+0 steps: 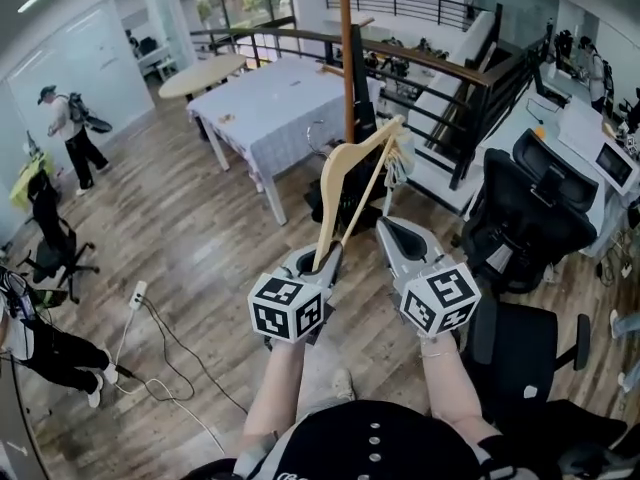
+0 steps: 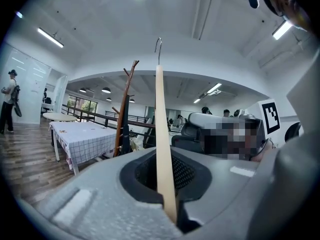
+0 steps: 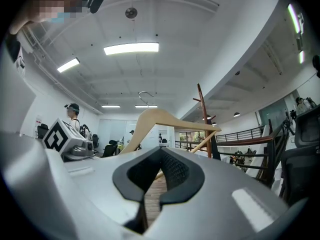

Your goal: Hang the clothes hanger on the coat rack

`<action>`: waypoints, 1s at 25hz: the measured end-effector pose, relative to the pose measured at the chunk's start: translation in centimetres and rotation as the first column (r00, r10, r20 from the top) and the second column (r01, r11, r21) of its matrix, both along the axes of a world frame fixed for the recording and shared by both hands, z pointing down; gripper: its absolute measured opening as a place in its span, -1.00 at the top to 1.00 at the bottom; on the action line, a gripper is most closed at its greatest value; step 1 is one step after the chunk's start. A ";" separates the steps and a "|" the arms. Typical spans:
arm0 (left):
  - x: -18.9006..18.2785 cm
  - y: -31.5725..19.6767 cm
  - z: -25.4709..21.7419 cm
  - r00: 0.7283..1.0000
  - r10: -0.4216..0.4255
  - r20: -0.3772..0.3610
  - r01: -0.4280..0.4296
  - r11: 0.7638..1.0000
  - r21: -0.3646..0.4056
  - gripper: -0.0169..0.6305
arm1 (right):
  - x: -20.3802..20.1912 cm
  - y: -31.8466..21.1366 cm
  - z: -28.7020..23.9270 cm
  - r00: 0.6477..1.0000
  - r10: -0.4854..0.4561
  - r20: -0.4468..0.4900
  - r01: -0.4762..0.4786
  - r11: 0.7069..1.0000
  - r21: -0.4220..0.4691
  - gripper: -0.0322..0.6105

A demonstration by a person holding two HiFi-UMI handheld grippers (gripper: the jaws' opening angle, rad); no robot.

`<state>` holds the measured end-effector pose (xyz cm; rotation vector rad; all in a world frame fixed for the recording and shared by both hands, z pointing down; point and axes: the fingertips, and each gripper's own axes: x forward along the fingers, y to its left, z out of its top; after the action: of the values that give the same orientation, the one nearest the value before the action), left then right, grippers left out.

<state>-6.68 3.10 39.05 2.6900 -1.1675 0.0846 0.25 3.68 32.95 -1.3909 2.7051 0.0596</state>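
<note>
Pale wooden hanger [image 1: 327, 198], brown coat rack [image 1: 347, 58], white checked tablecloth [image 1: 275, 103].

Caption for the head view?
Left gripper holds hanger by one end, rack ahead; right gripper shut, empty.

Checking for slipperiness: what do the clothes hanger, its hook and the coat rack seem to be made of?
Clothes hanger: pale cream, smooth and matt, looks like light wood. Its hook: thin bent grey wire, likely metal. Coat rack: reddish-brown pole with angled pegs, probably stained wood; finish too distant to judge.
</note>
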 end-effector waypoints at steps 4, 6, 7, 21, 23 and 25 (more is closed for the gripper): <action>-1.4 -3.7 -0.9 1.000 0.006 -0.011 -0.006 1.000 0.017 0.93 | -1.7 -3.7 -0.8 1.000 -0.001 -0.004 0.001 1.000 0.015 0.90; -1.9 -5.5 -1.1 1.000 0.007 -0.013 -0.007 1.000 0.023 0.93 | -2.3 -5.5 -1.0 1.000 0.000 -0.005 0.000 1.000 0.019 0.90; -2.2 -6.4 -1.3 1.000 0.007 -0.015 -0.007 1.000 0.027 0.93 | -2.6 -6.4 -1.0 1.000 0.000 -0.004 0.000 1.000 0.020 0.90; -4.9 -14.1 -0.6 1.000 0.006 -0.025 -0.006 1.000 0.005 0.93 | -3.4 -13.9 0.1 0.998 0.066 0.015 -0.066 0.998 -0.007 0.90; -5.4 -14.8 -1.2 1.000 -0.002 -0.029 0.002 1.000 0.020 0.93 | -3.7 -14.5 0.0 0.998 0.064 0.006 -0.064 0.998 -0.005 0.90; -5.6 -15.1 -1.8 0.999 -0.002 -0.033 0.004 0.999 0.036 0.93 | -3.8 -14.9 0.1 0.998 0.062 0.001 -0.062 0.998 -0.007 0.90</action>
<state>-12.27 -11.96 37.27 2.7102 -1.1745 0.0183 -3.58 -11.17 33.06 -1.4763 2.6632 0.0548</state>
